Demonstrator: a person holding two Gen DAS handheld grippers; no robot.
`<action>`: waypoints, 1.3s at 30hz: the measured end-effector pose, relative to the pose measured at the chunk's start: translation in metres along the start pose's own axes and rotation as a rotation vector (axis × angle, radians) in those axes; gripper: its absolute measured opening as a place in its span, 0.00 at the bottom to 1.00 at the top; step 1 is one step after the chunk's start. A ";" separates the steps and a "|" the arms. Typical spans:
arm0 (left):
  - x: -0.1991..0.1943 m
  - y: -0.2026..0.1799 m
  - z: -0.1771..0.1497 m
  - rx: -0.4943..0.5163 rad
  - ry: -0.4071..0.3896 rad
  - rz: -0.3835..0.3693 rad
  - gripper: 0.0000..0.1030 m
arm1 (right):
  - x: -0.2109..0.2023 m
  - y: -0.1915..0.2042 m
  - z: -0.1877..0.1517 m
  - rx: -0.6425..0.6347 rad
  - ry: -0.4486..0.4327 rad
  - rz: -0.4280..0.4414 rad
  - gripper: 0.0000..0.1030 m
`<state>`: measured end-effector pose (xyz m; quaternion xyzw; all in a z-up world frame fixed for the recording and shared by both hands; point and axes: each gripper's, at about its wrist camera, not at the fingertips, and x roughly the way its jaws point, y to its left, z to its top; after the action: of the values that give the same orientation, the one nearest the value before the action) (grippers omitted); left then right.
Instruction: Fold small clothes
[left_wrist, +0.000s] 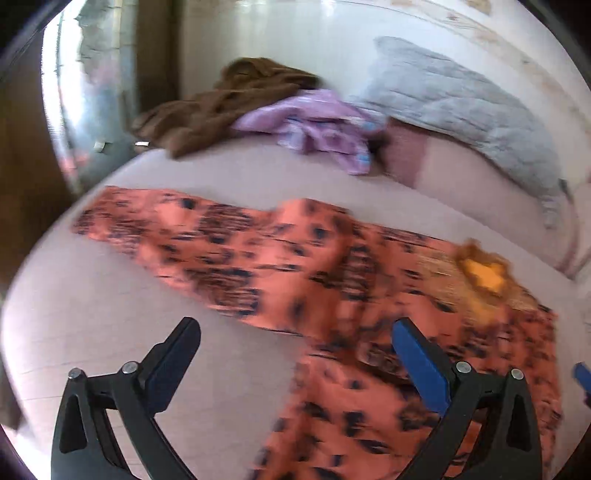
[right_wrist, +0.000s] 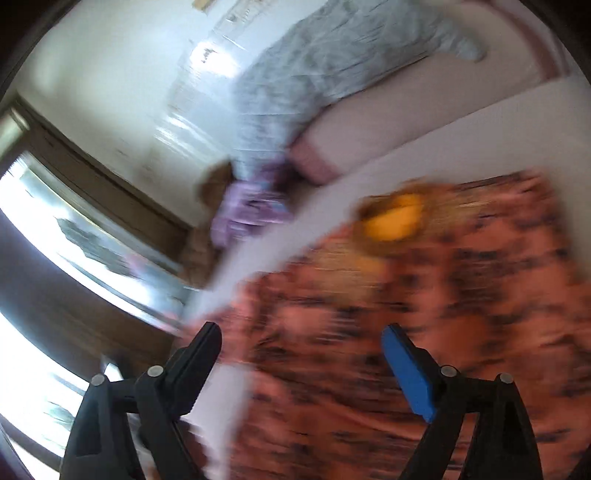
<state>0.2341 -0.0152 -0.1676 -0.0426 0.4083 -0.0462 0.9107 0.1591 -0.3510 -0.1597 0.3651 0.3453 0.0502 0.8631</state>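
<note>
1. The orange patterned garment (left_wrist: 332, 280) lies spread on the pale bed sheet (left_wrist: 92, 317), its coral cloth covered in dark blotches. One long part runs toward the left side of the bed; the wider body fills the lower right of the left wrist view.
2. A yellow patch (left_wrist: 484, 277) with a tan, fuzzy-looking border sits on the garment near its right end. The right wrist view shows the same patch (right_wrist: 395, 218) at the garment's upper edge, heavily blurred.
3. The left gripper (left_wrist: 295, 328) hovers above the garment with its jaws spread wide and nothing between them. Its black finger (left_wrist: 173, 354) is over bare sheet; its blue-padded finger (left_wrist: 417, 362) is over the patterned cloth.
4. The right gripper (right_wrist: 301, 332) also stands wide apart, released, with no cloth caught between its fingers. It hangs over the garment's (right_wrist: 424, 314) left edge, where cloth meets sheet (right_wrist: 258, 266).
5. A blue tip (left_wrist: 581, 373) shows at the far right edge of the left wrist view; what it belongs to cannot be told.
6. Farther back on the bed lies a crumpled lilac garment (left_wrist: 317, 129), touching a brown garment (left_wrist: 221, 107) to its left.
7. A grey quilted blanket (left_wrist: 461, 110) drapes over a pink-ended pillow (left_wrist: 443, 166) behind them.
8. A bright window (right_wrist: 55, 229) with a dark wooden frame stands beyond the bed.
</note>
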 end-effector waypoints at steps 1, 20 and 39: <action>0.003 -0.008 -0.001 0.020 0.004 -0.034 0.90 | -0.006 -0.011 -0.002 -0.008 0.004 -0.031 0.73; 0.070 -0.037 -0.003 0.004 0.155 -0.171 0.73 | -0.013 -0.157 0.011 0.218 0.111 -0.245 0.37; 0.039 -0.055 0.011 0.117 0.079 -0.326 0.17 | -0.003 -0.177 0.003 0.351 0.151 -0.167 0.50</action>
<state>0.2652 -0.0738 -0.1832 -0.0531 0.4281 -0.2185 0.8753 0.1293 -0.4826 -0.2744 0.4752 0.4413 -0.0552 0.7592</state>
